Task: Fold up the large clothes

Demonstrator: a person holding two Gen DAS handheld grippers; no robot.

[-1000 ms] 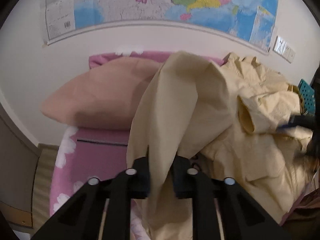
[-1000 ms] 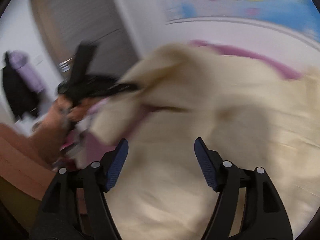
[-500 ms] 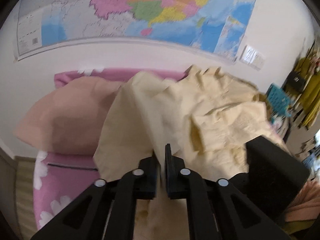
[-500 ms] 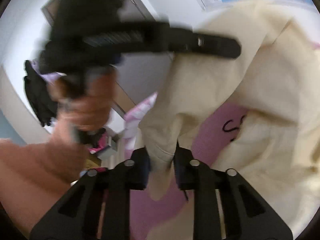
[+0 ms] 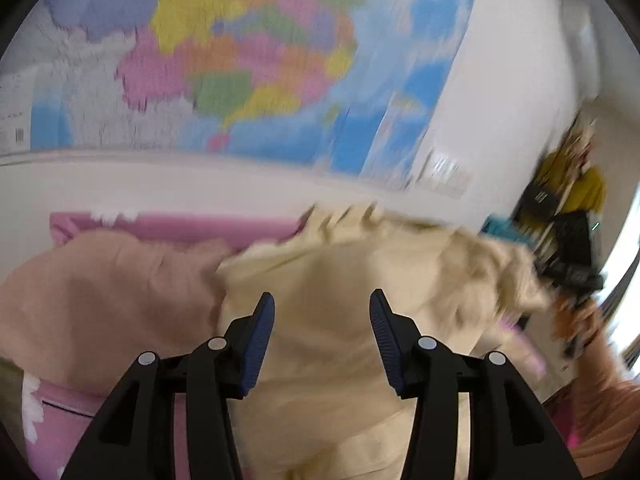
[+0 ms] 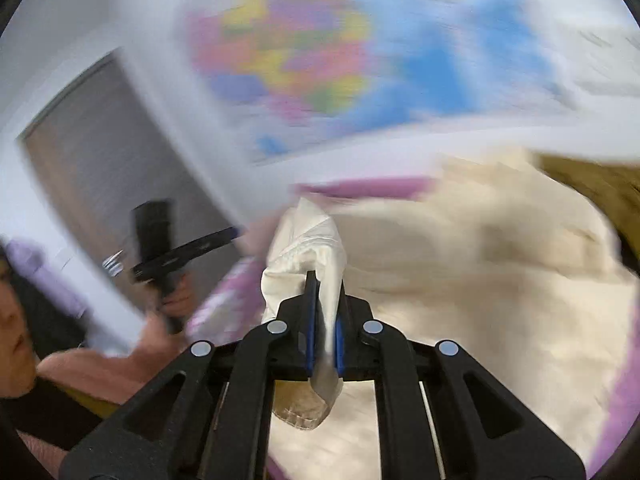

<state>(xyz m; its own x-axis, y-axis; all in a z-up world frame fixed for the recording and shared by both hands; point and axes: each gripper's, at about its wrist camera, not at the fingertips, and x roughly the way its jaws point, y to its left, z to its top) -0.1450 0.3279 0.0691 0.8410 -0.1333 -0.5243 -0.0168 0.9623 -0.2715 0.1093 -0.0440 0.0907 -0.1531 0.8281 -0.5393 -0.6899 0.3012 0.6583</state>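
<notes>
STAGE: early, no fold seen | GARMENT: cream garment (image 5: 344, 320) lay crumpled on pink bed (image 5: 60, 436), beside the bed's pillow (image 5: 104, 304) | LEFT: left gripper (image 5: 322, 336) jaws opening, nothing pinched | RIGHT: right gripper (image 6: 322, 320) closing, clamped on garment edge | LEFT TO DO: spread, fold.

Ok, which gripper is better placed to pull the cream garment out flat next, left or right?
Right. The right gripper is shut on a fold of the cream garment. The left gripper is opening, its pads clear of the cloth, so it would need to regrasp first.
</notes>
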